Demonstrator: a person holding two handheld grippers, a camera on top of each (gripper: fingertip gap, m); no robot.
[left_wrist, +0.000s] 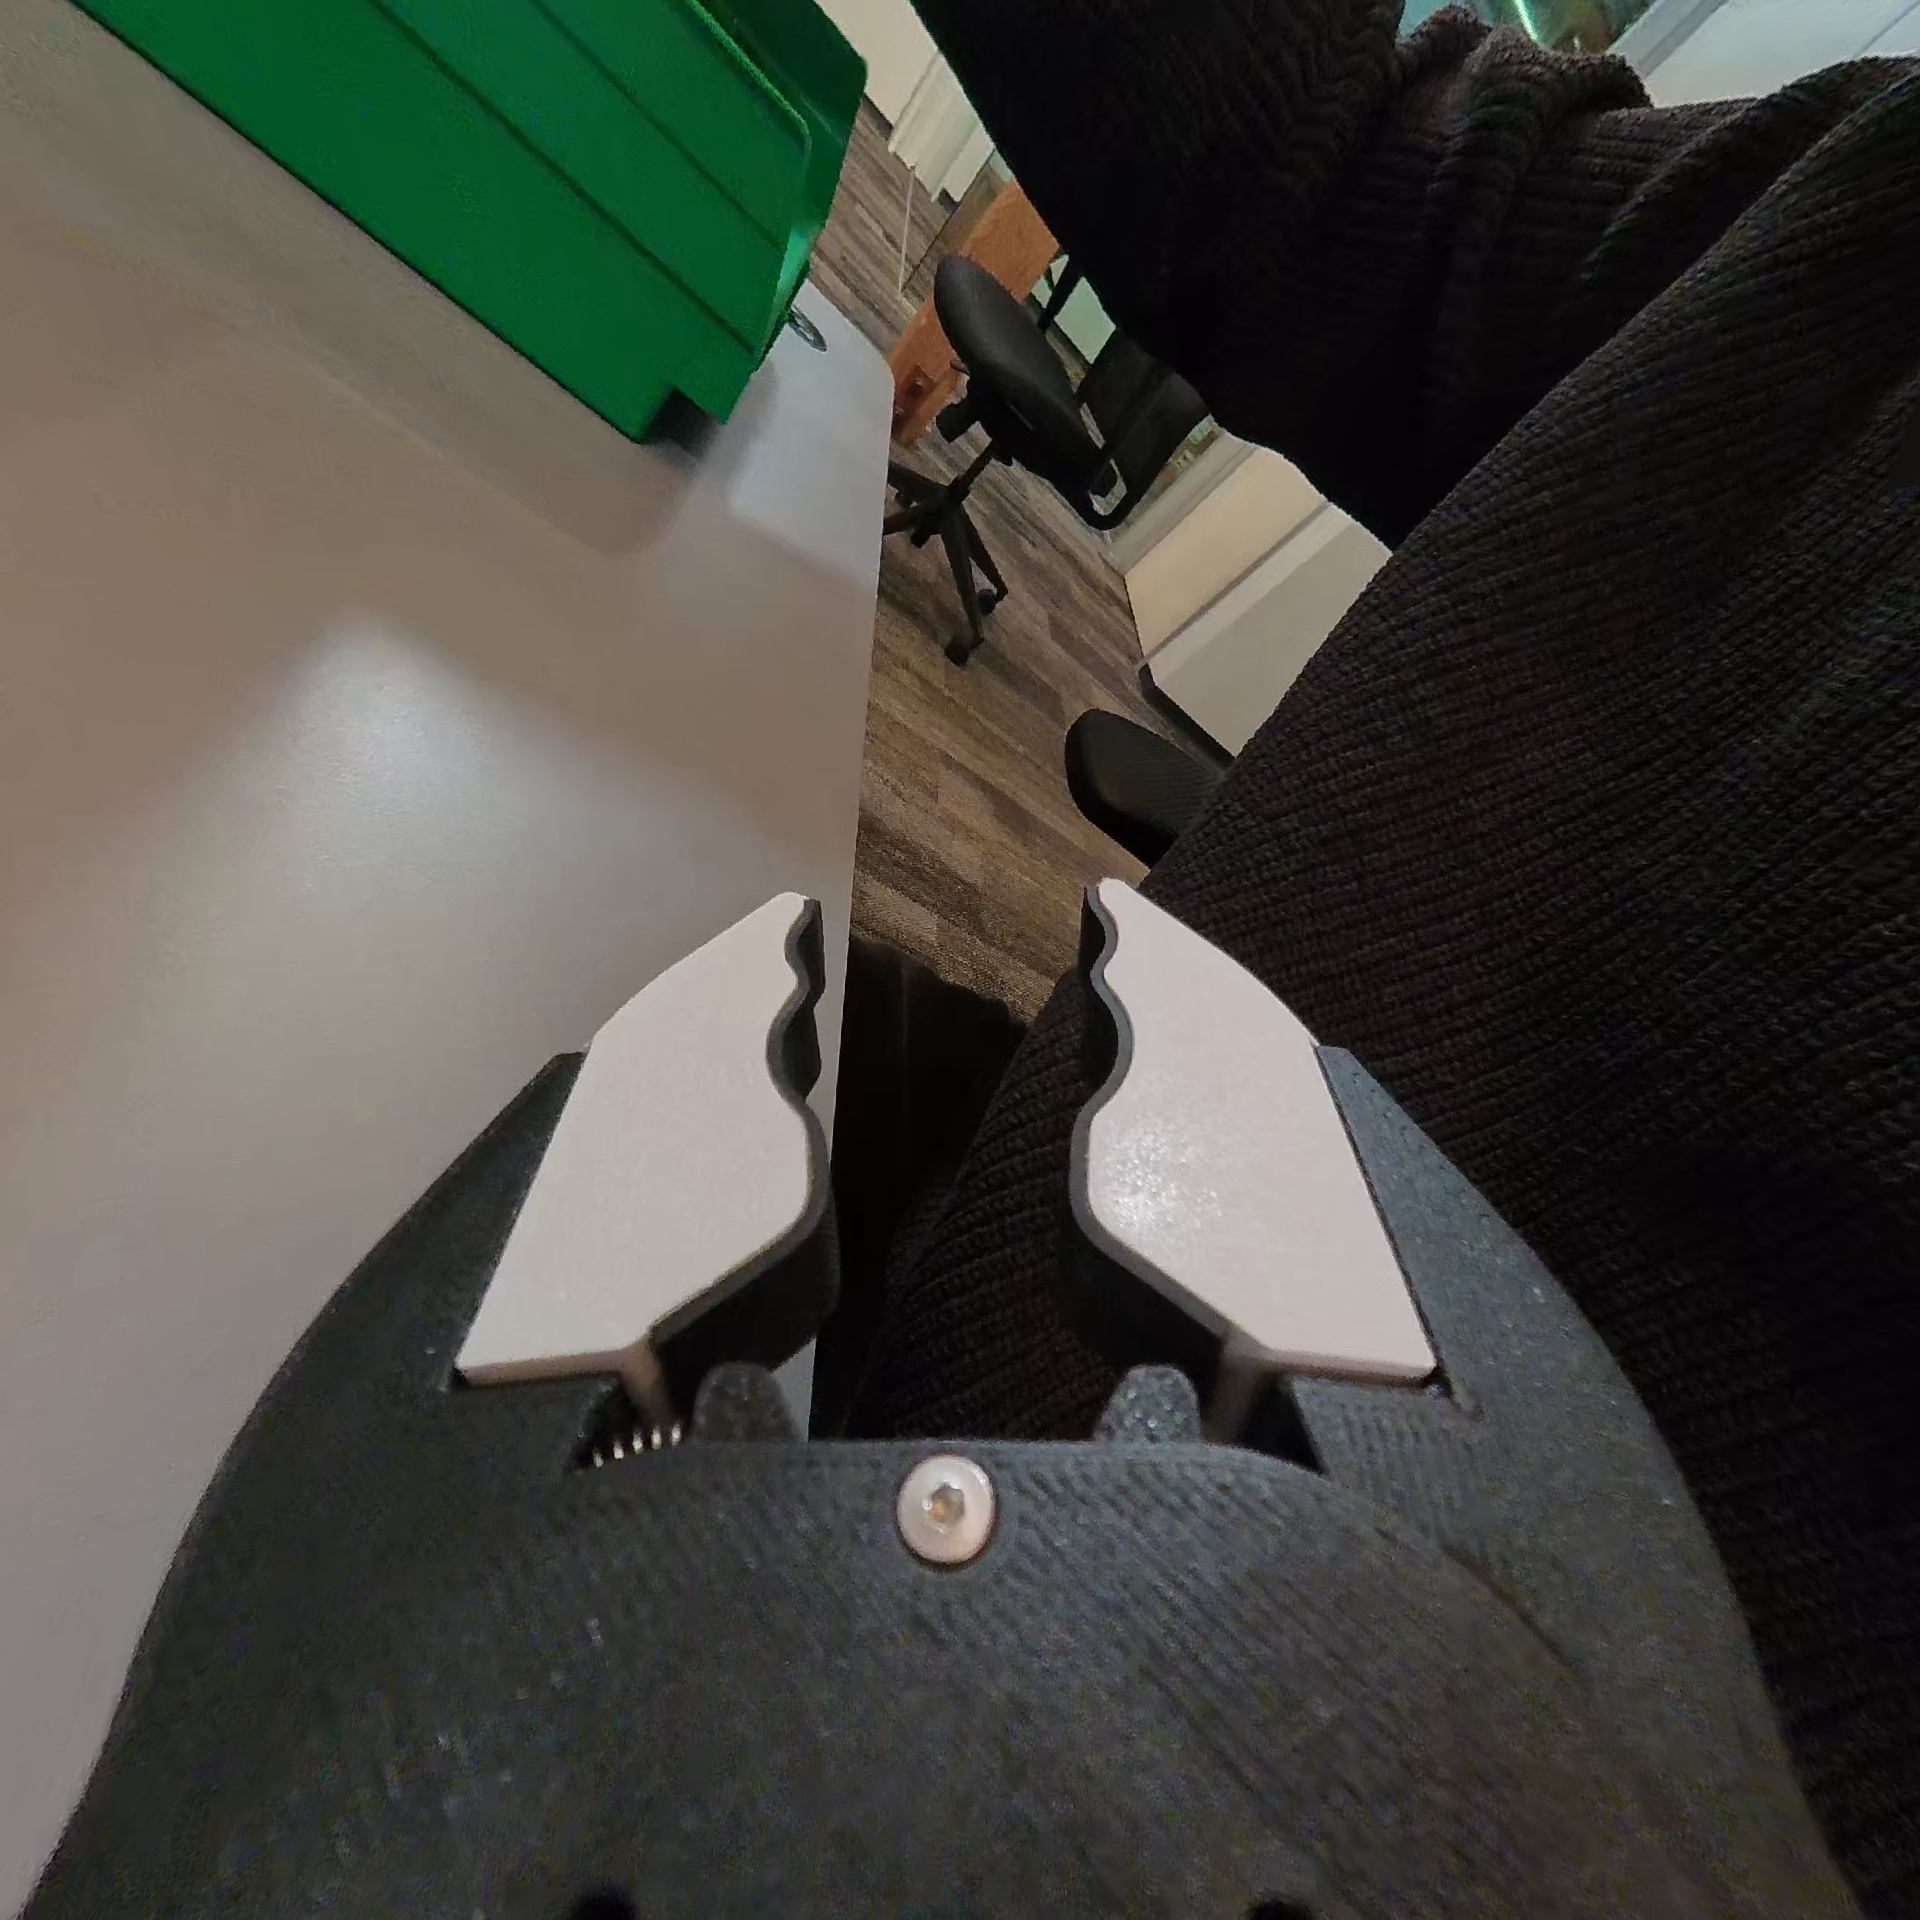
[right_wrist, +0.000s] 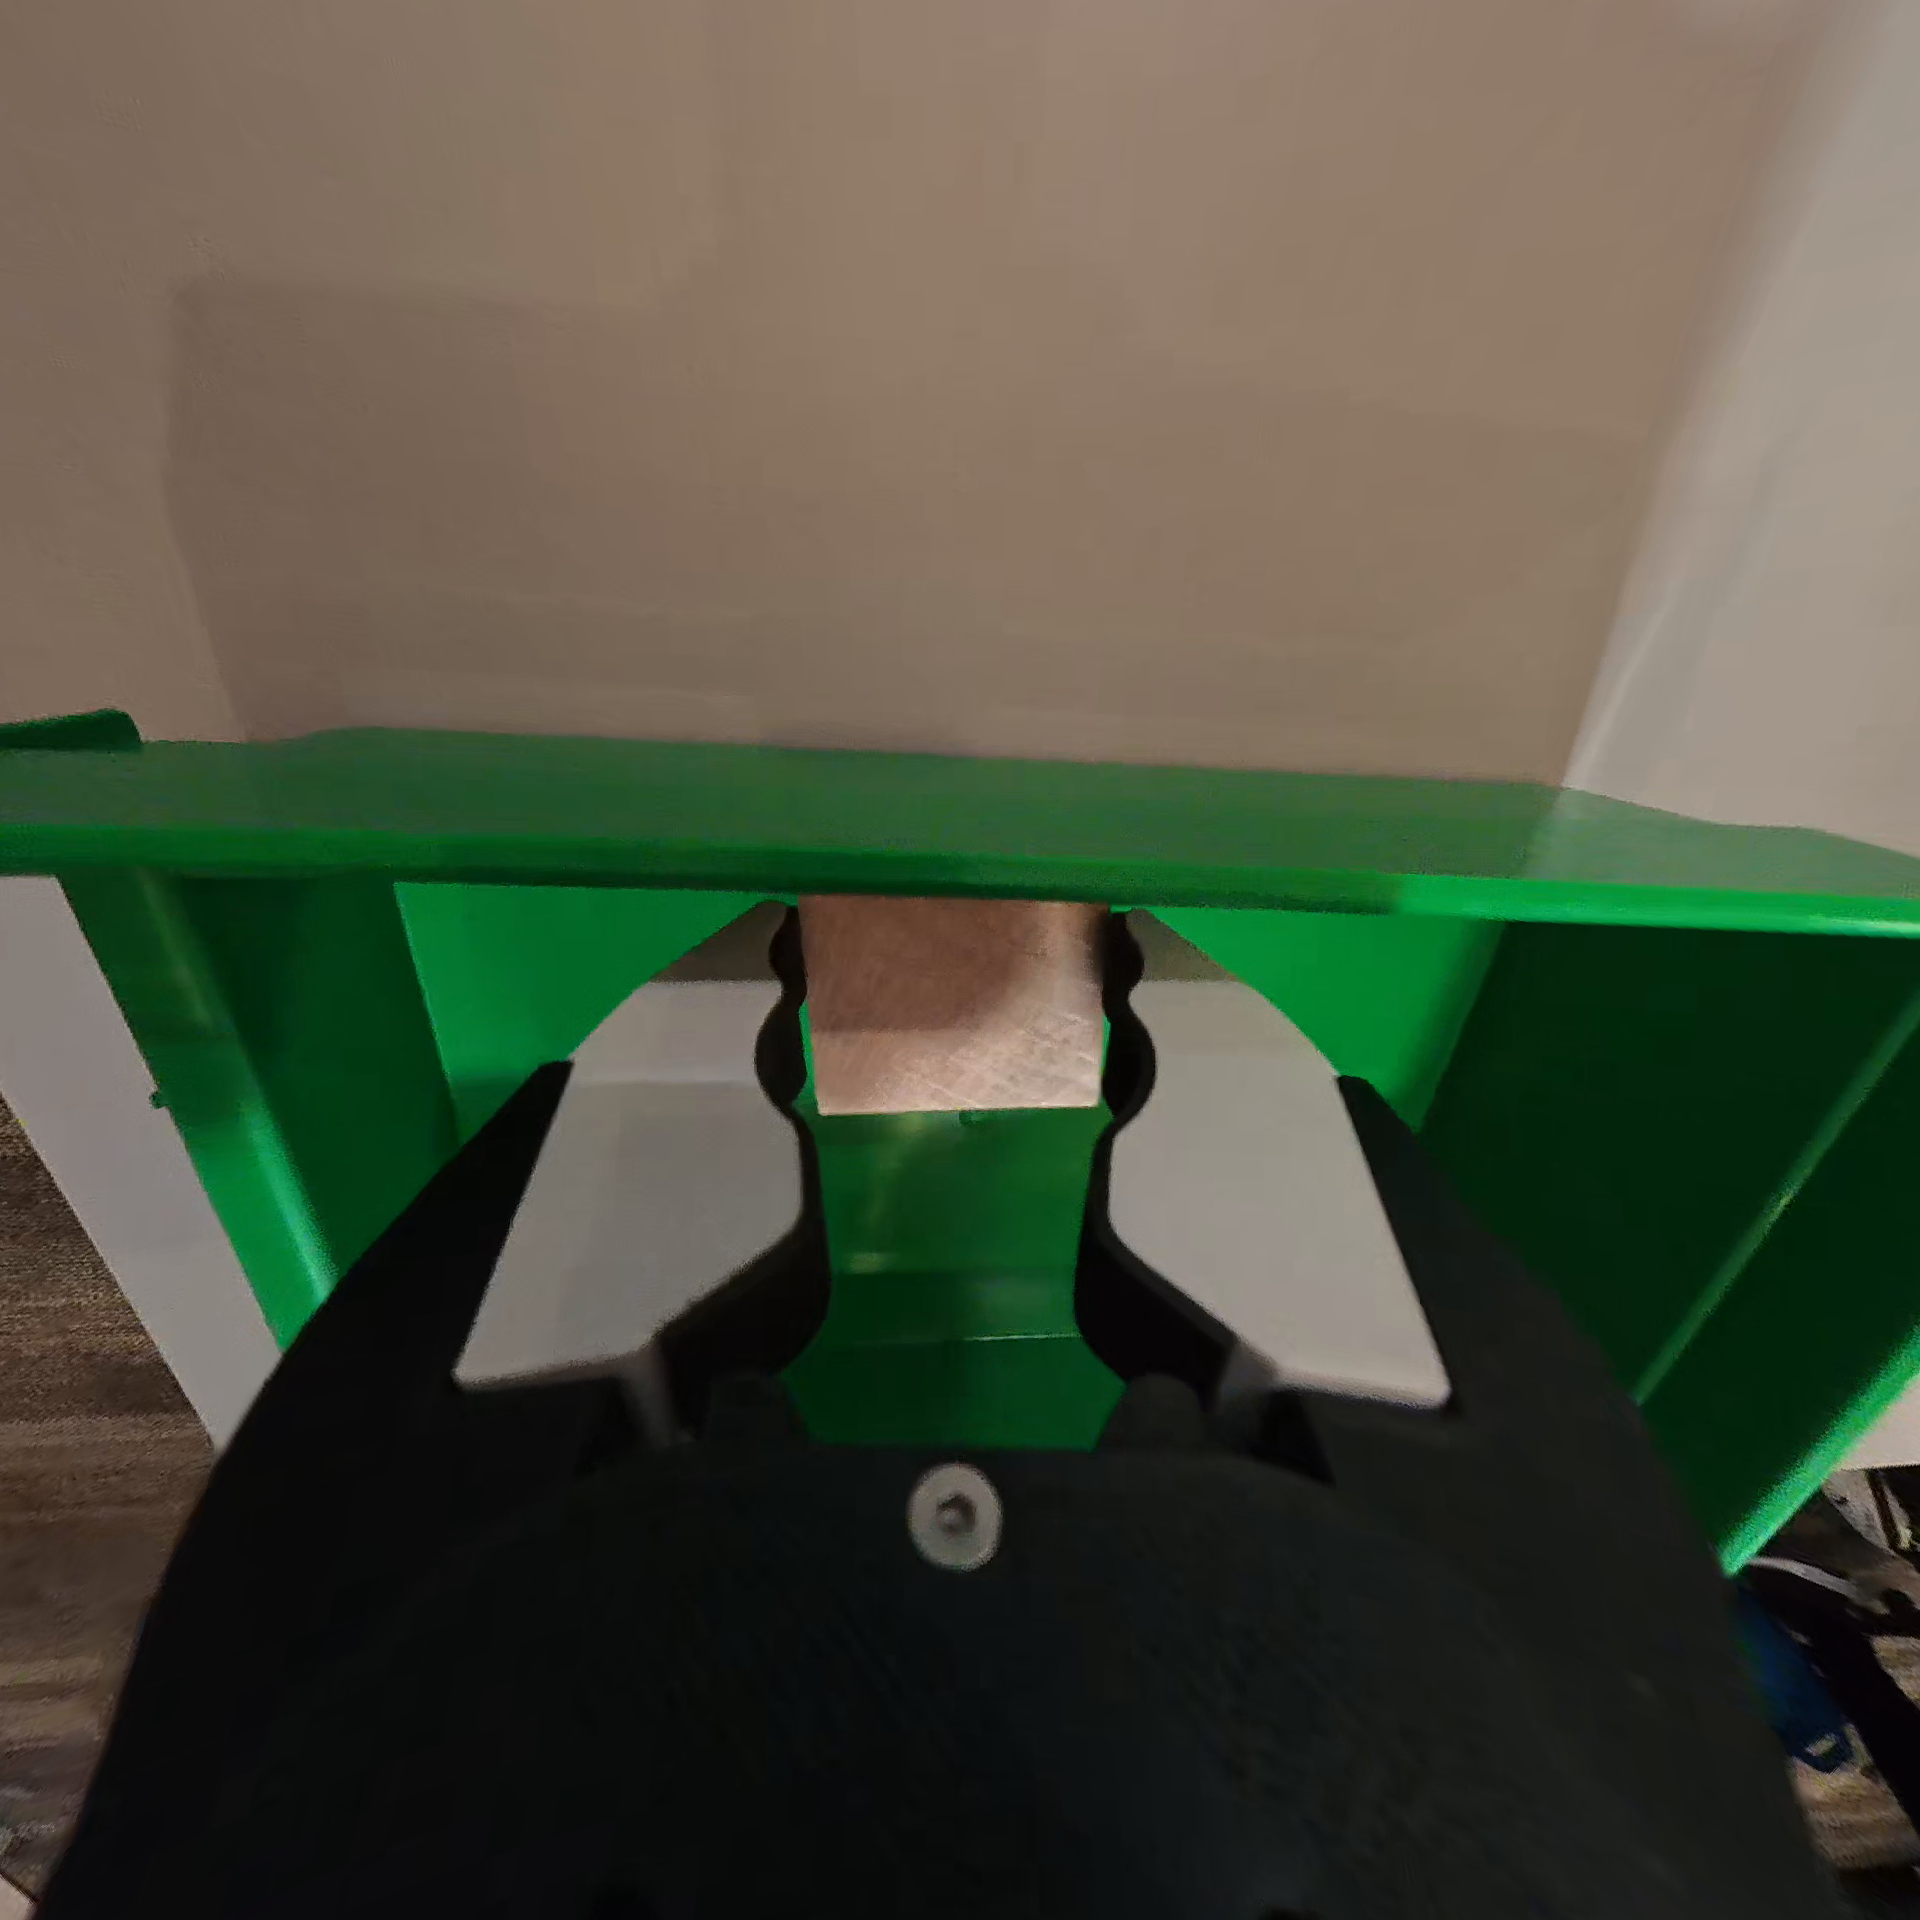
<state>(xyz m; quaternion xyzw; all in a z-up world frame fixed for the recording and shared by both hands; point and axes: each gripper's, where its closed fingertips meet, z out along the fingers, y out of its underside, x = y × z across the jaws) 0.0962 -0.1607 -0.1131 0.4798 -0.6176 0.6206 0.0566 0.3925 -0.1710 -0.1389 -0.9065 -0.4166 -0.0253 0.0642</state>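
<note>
In the right wrist view my right gripper (right_wrist: 951, 956) is shut on a light wooden block (right_wrist: 951, 1013). It holds the block inside a green plastic bin (right_wrist: 1662, 1195), just under the bin's far rim. The block's far end is hidden by that rim. In the left wrist view my left gripper (left_wrist: 951, 914) is open and empty. It hangs at the edge of the white table (left_wrist: 312, 831), one finger over the tabletop and the other against a person's black knitted sleeve (left_wrist: 1558, 831). The green bin (left_wrist: 499, 177) also shows there, far off on the table.
Beyond the table edge lie a grey carpet floor (left_wrist: 966, 748), a black office chair (left_wrist: 1018, 395) and a second chair's seat (left_wrist: 1132, 779). A wooden cabinet (left_wrist: 997, 249) stands farther back. White tabletop (right_wrist: 935, 416) stretches beyond the bin.
</note>
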